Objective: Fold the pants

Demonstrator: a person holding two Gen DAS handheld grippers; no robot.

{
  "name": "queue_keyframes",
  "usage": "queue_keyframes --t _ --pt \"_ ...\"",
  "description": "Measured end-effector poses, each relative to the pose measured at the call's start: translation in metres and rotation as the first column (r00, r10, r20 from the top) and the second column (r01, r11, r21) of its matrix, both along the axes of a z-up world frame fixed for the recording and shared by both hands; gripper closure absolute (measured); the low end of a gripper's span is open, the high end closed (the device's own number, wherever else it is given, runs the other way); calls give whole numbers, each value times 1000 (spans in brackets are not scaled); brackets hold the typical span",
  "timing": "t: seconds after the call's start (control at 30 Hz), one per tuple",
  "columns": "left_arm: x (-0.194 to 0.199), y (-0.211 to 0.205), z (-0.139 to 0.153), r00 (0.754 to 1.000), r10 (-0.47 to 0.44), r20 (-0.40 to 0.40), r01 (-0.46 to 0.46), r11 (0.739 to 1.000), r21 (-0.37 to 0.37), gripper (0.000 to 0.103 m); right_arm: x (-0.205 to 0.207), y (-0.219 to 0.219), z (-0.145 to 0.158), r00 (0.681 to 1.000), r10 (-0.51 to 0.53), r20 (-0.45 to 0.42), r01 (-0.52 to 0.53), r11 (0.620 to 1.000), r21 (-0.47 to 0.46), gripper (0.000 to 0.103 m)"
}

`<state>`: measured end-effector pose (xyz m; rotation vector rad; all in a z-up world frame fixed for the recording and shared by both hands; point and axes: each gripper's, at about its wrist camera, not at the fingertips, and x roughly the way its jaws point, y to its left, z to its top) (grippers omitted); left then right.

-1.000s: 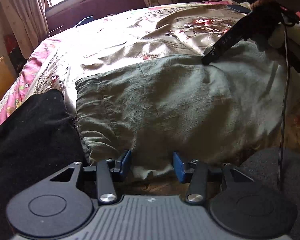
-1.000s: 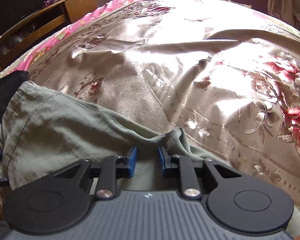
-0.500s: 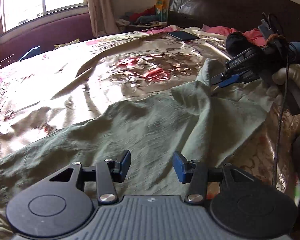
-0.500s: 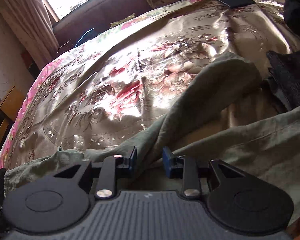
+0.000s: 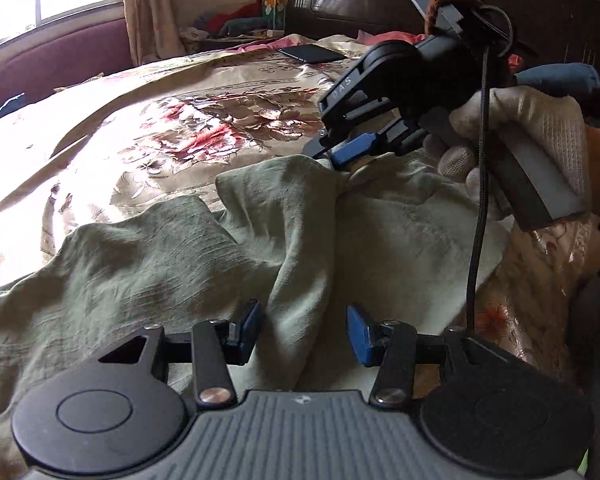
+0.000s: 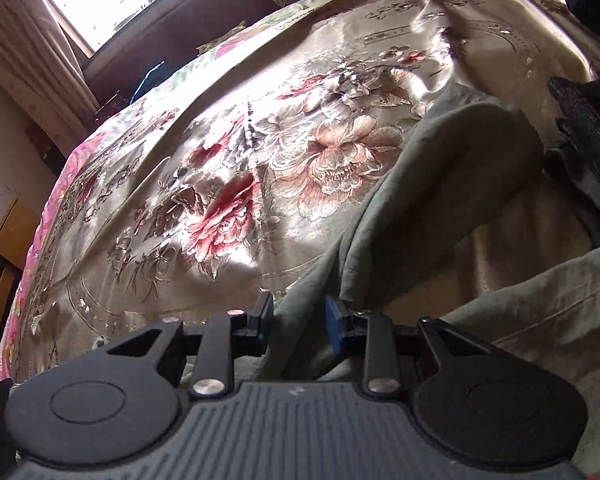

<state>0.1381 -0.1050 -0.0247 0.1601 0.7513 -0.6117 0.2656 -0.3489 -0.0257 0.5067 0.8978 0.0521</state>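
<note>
Folding: olive pants [image 5: 172, 264] dragged across the floral bedspread [image 6: 228, 168]
Right tongs [image 5: 342, 152]: closing, pinching a bunched edge to lift it
Left tongs [image 5: 304, 330]: half open, straddling a fold, not pinching it

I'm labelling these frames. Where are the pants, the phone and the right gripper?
pants [image 5: 148, 264], left wrist view, wrinkled middle of the cloth
phone [image 5: 312, 54], left wrist view, its dark face
right gripper [image 6: 299, 322], right wrist view, between its fingertips
</note>
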Motion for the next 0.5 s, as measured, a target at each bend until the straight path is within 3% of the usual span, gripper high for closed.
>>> queue_keyframes --t 0.1,0.2,0.27,0.4,0.5 --pt "8 23 -1 994 93 -51 -96 992 -79 46 -10 -19 -1 998 -59 -13 59 997 50 79" --pt "22 52 -5 972 187 -141 -213 956 -202 54 -23 -27 3 998 -62 -6 62 997 34 73" --pt "26 60 -8 963 215 -165 -249 942 -226 59 -27 -27 8 998 -53 14 52 997 59 73" --pt "21 54 -10 972 186 -145 -215 952 -218 60 -18 -16 26 997 -19 73 15 998 54 72" --pt "16 41 -10 984 136 -115 -156 969 -193 60 5 -5 22 999 -27 24 28 999 -20 69"
